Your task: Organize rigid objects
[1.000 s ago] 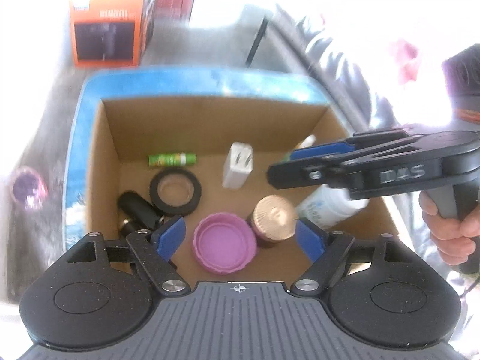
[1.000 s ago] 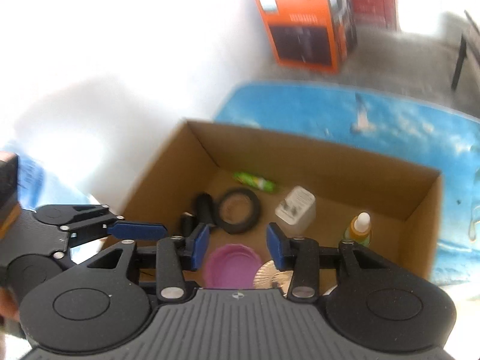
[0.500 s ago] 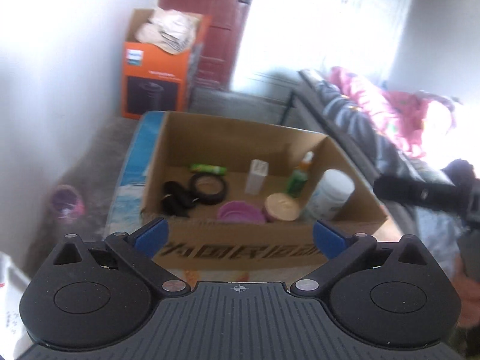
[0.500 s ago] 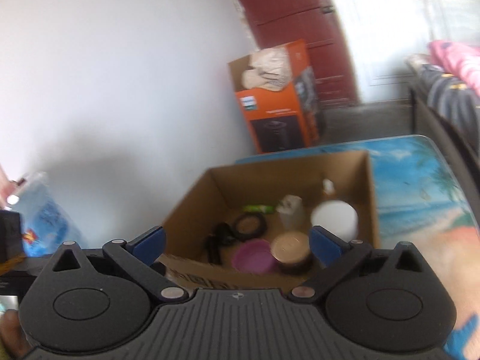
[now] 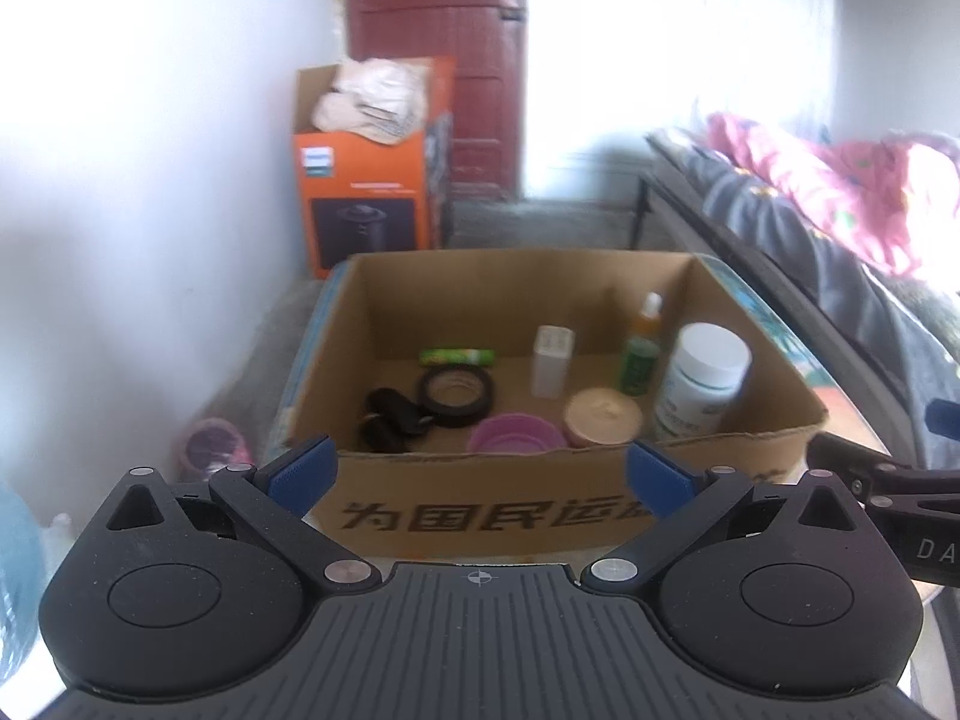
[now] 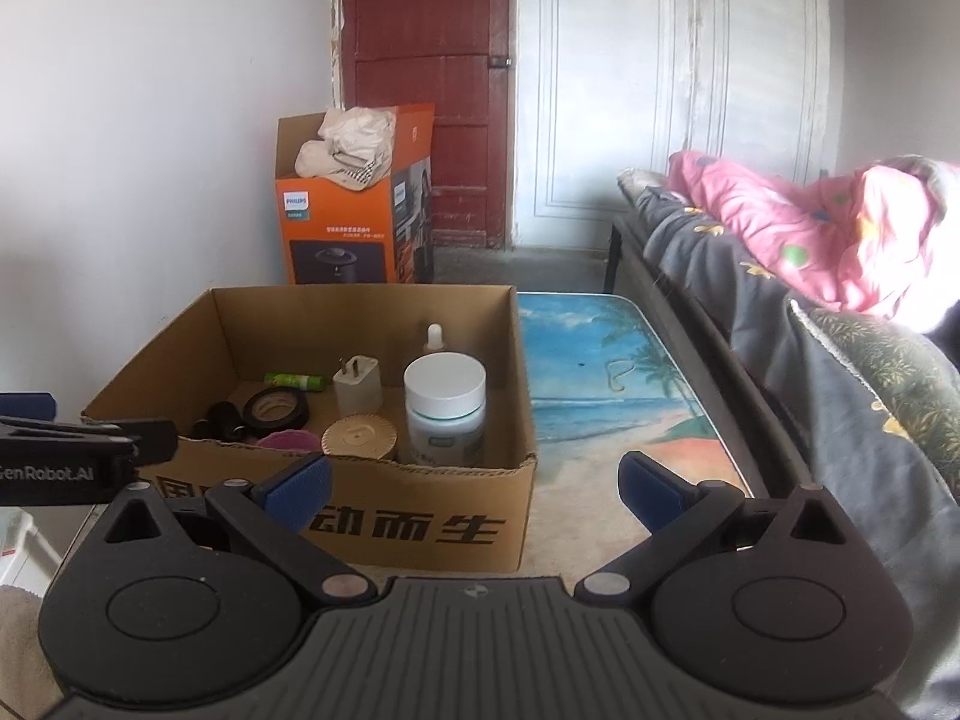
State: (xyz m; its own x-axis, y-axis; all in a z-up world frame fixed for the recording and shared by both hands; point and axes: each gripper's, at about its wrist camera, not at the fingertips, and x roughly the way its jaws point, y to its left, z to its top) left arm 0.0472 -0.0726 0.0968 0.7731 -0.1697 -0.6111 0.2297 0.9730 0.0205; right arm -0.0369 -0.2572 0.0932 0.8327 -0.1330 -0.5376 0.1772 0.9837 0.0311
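Left wrist view: I see the left gripper released, its jaws having just been opening, now spread wide with nothing between them. It sits on the near side of the cardboard box, apart from it. The box stands on the bench, whose top carries a beach print. Inside the box, from left to right: a black cylinder lying down, a black tape roll flat on the floor of the box, a green tube lying against the far wall, a pink lid near the front wall, a white charger upright, a tan-capped jar, a green dropper bottle upright, and a white-capped bottle upright in the near right corner. Part of the right gripper shows at the right edge.

Right wrist view: I see the right gripper released as well, its jaws having just been opening, now wide apart and empty. It is near the right front corner of the box, not touching it. The bare bench surface lies to the right of the box. An orange carton stands on the floor beyond, and a bed runs along the right side.
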